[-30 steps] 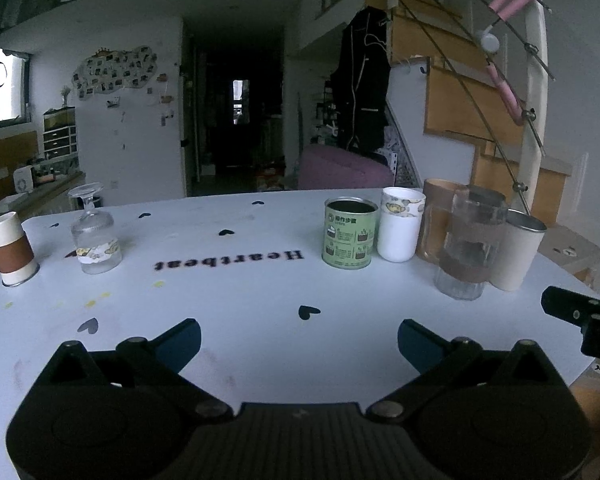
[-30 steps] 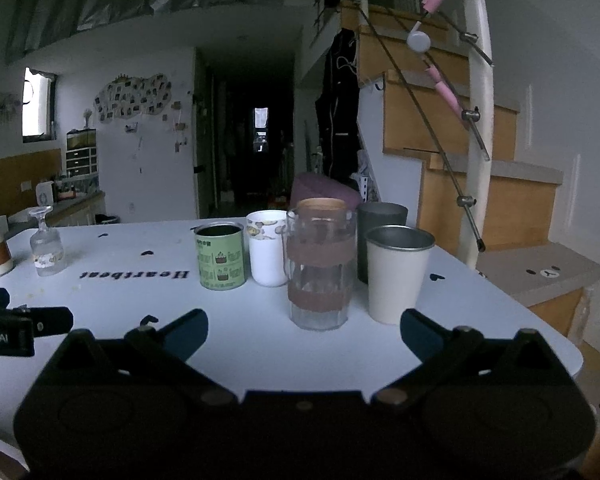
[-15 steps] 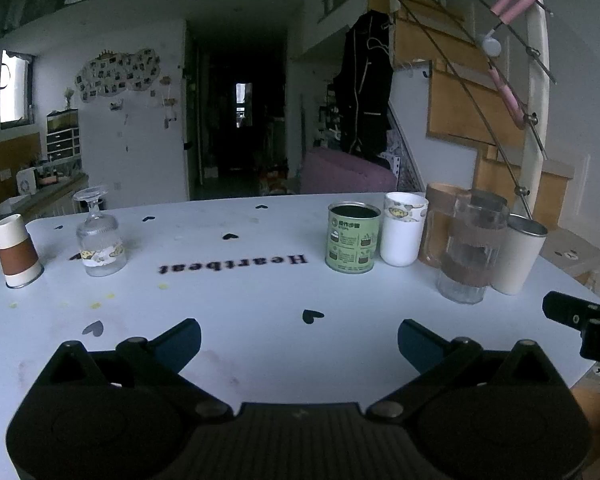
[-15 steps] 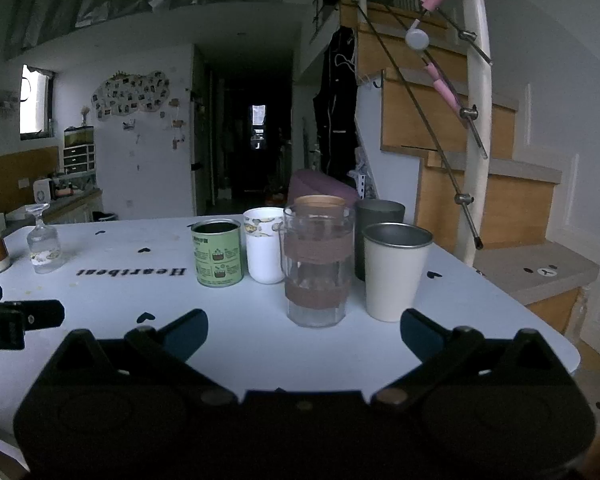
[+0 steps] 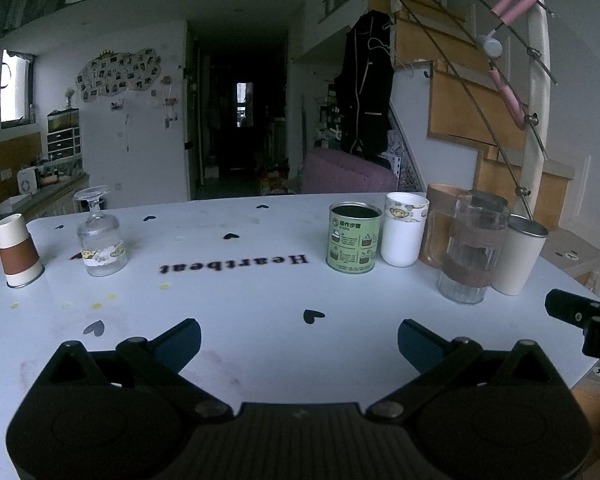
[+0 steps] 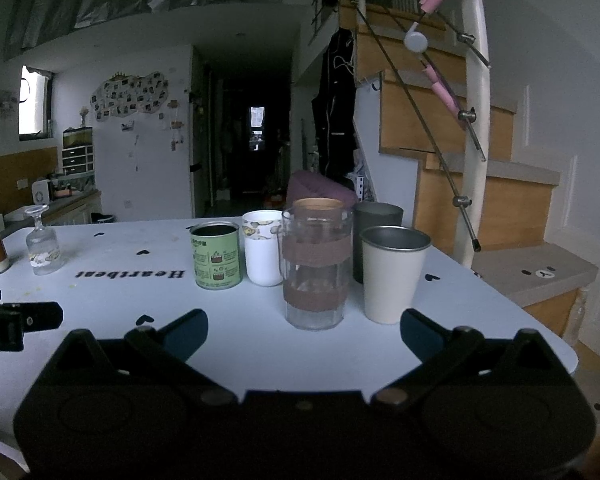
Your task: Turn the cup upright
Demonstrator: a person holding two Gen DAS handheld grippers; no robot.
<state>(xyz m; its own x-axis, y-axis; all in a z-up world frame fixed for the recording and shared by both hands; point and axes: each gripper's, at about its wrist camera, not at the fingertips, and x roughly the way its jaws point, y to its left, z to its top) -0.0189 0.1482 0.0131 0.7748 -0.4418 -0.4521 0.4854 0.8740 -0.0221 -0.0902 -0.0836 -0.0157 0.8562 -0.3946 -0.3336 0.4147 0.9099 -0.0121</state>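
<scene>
Both wrist cameras low over the near table edge, facing across toward the hallway.
Left view centred on the table [image 5: 260,296]; right view nearer the banded glass [image 6: 315,268]. Shared: green tin [image 5: 353,238] [image 6: 216,255], white cup [image 5: 403,229].

A home: wooden staircase [image 5: 480,120], hanging coat [image 5: 364,84], photo wall [image 5: 116,74], dining table [image 5: 260,292].

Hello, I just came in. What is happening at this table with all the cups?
A person holds a two-finger gripper in each hand above a white table. The left gripper and right gripper are both open and hold nothing. Two vessels stand upside down at the far left: a paper cup and a stemmed glass. A green tin, a white cup, a clear glass and a steel cup stand upright. Nothing is being flipped yet.
</scene>
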